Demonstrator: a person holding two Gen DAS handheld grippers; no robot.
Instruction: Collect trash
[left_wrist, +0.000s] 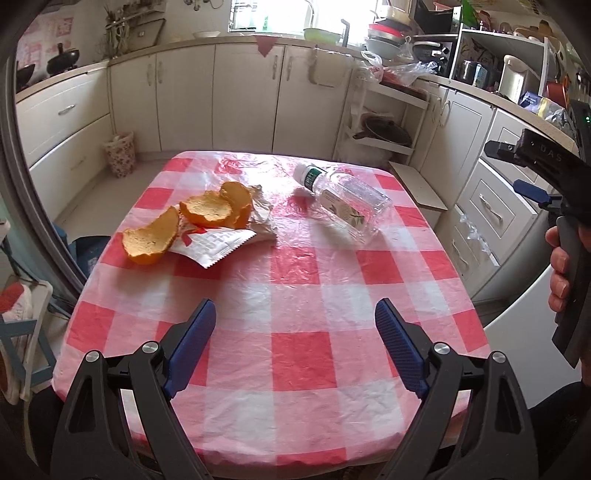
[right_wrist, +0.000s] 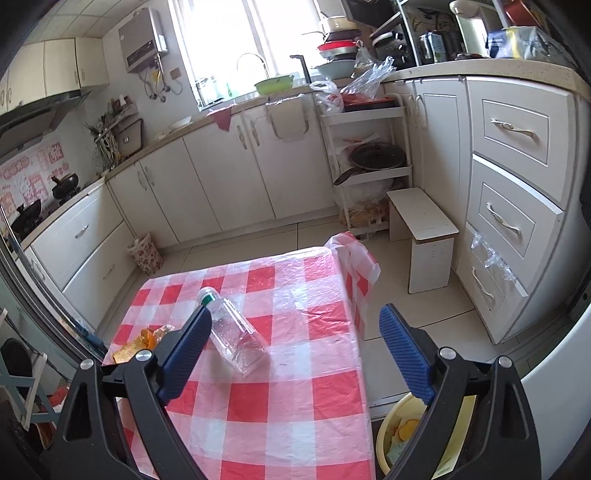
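The clear plastic bottle lies on its side on the far right part of the table. Its long axis runs diagonally in my left camera: the white cap and green neck band point away toward the far edge and a little left, the square base points back toward me and to the right. In my right camera the same bottle has its cap toward the far left corner and its base toward the near side, with my left-hand blue finger just in front of its shoulder.

Left of the bottle, well apart from it, sit the orange peels, three curved pieces, pith side up, resting on a torn white wrapper and some crumpled paper.

My left gripper hangs over the near part of the checked cloth, jaws spread wide, nothing between them. My right gripper is likewise spread wide and empty, above the table's right edge. Below it, on the floor beside the table, stands a yellow bin with scraps inside.
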